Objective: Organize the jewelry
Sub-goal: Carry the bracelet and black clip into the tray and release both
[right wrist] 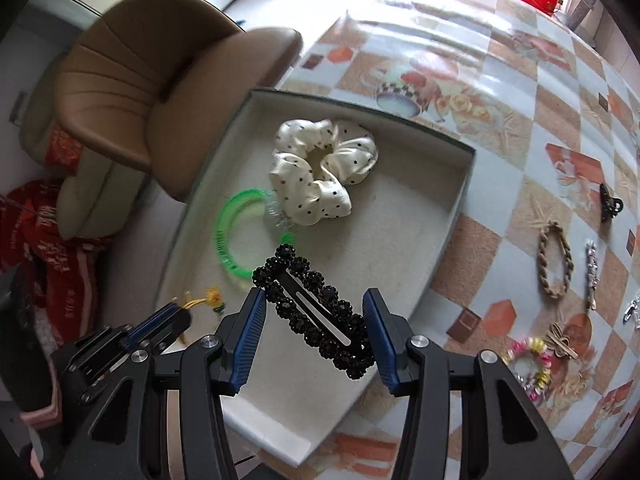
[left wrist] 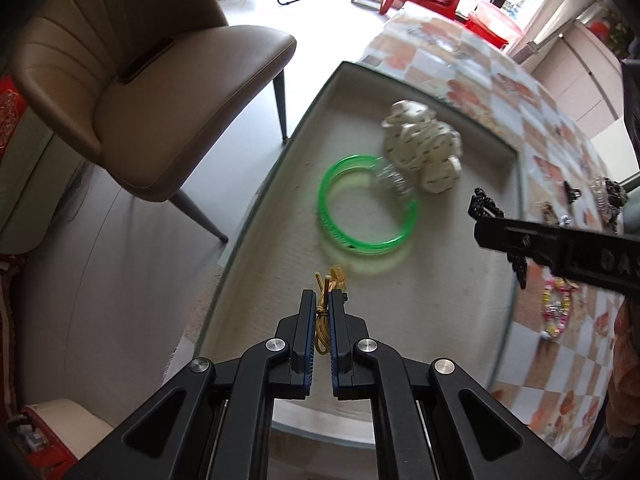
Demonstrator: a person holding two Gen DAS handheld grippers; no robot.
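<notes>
Two tongs over tray (right wrist: pixel 440 236): left tongs (left wrist: pixel 323 300) pinch gold cord (left wrist: pixel 322 320); right tongs (right wrist: pixel 316 312) clamp black clip (right wrist: pixel 316 312).

Black beaded hair clip (right wrist: pixel 316 312) held aslant between right tongs (right wrist: pixel 316 314) above shallow tray (right wrist: pixel 420 216), gold cord ornament (left wrist: pixel 326 312) pinched in left tongs (left wrist: pixel 320 314), cream polka-dot scrunchie (right wrist: pixel 320 168) and green bangle (left wrist: pixel 364 204) lying in tray, touching.

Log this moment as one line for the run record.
left gripper: shut on gold cord | right gripper: shut on black hair clip | both over tray | in tray: green bangle, white scrunchie
</notes>
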